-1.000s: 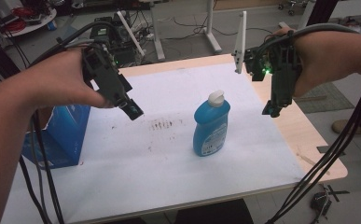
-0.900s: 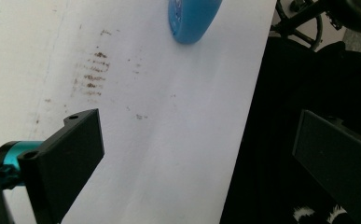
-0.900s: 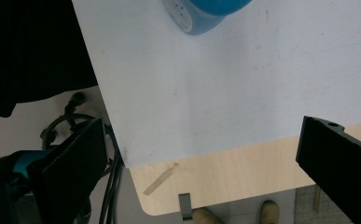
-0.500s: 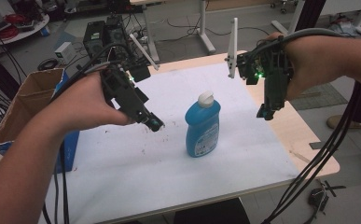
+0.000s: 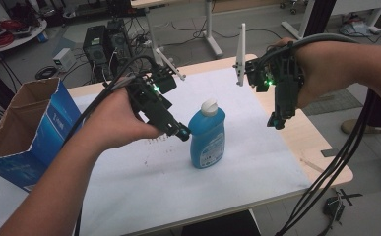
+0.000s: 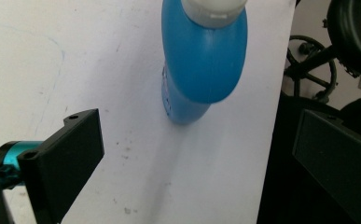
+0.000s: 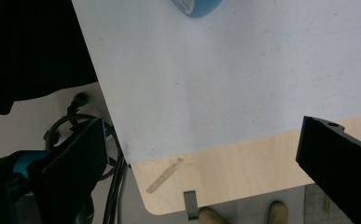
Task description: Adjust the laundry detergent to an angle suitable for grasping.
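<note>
The blue bottle (image 5: pixel 207 133) stands upright at frame centre, ungrasped. The left gripper (image 5: pixel 182 132), jaws spread, sits just beside it, perhaps touching; the right gripper (image 5: pixel 275 121) hangs spread, well apart.

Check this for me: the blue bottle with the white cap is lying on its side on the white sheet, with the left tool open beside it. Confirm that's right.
Not quite. The blue bottle is standing upright on the white sheet, not lying on its side; the high view shows its white cap on top. The rest holds: the left tool is open beside it, its jaws wide apart in the left gripper view.
</note>
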